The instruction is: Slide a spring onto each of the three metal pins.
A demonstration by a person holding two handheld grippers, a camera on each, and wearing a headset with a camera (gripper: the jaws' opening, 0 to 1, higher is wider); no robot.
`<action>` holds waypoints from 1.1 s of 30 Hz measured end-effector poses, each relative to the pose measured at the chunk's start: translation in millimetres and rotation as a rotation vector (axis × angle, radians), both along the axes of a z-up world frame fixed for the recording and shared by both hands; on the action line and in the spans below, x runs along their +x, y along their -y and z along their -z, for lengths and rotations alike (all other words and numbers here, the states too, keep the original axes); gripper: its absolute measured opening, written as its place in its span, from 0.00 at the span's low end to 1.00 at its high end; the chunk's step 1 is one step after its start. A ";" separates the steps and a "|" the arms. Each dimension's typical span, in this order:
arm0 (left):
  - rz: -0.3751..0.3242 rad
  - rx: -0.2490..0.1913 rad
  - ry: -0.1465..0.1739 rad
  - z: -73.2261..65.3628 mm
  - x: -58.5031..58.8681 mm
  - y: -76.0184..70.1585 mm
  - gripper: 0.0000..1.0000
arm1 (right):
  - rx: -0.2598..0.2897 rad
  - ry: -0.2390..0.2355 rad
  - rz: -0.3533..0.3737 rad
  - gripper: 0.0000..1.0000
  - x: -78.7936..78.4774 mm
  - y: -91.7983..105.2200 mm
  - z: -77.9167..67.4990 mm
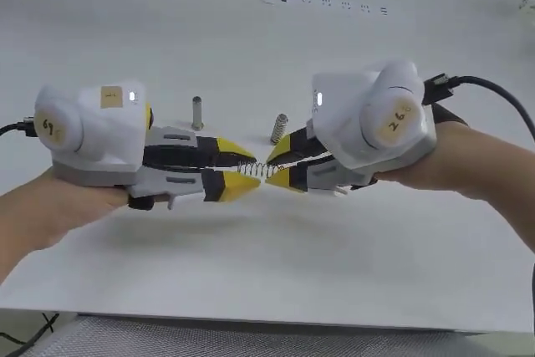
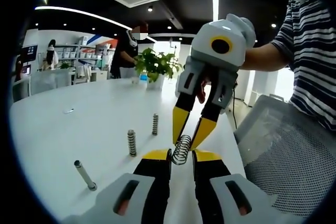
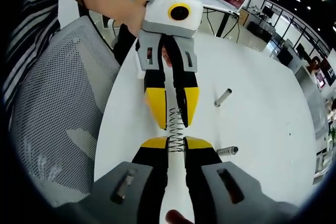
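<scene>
We found the left gripper (image 1: 251,170), grey and black with yellow tips, clenched on one end of a loose coiled steel-wire spring (image 3: 176,124). The right gripper (image 1: 274,169), of the same make, was clenched on the other end, its tips facing the left gripper's tips and close to them. The spring lay roughly level between the two pairs of tips, held above the white tabletop (image 1: 267,265) near the front middle of the bench.

Behind the left gripper we noted a bare upright grey metal pin (image 1: 197,113) standing on the tabletop, well apart from the held spring. To its right, just behind the right gripper's tips, stood a second upright pin wearing a coil spring (image 1: 278,129). In the left gripper view we recorded a third pin carrying a spring (image 2: 155,124), beyond the second and near it. The three pins stood in a row, none touching another.

Each gripper was held by a person: the left hand (image 1: 58,206) wrapped the left gripper's body, and the right hand (image 1: 451,160) wrapped the right gripper's. A white power strip (image 1: 326,0) lay flat at the far side of the tabletop. A grey mesh chair seat (image 2: 278,145) stood at the near edge of the table.
</scene>
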State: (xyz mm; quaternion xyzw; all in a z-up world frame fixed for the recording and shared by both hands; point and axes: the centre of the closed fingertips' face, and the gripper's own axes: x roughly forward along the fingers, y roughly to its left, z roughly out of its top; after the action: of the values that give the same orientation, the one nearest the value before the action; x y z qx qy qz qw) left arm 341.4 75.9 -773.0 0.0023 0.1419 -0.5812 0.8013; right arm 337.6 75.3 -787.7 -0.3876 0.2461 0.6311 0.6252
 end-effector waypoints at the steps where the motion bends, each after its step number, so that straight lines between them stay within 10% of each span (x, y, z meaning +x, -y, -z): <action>1: 0.001 0.000 0.001 -0.3 -0.1 0.1 0.12 | -0.001 -0.001 -0.003 0.12 -0.9 0.3 -0.3; 33: 0.088 0.001 -0.004 -4.1 -9.1 3.0 0.07 | 0.030 -0.035 0.034 0.14 -8.1 12.0 -0.6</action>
State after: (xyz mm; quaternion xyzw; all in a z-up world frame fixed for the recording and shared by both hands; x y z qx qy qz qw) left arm 332.3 72.9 -768.8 0.0078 0.1435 -0.6157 0.7747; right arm 329.5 63.3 -787.0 -0.3628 0.2541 0.6307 0.6372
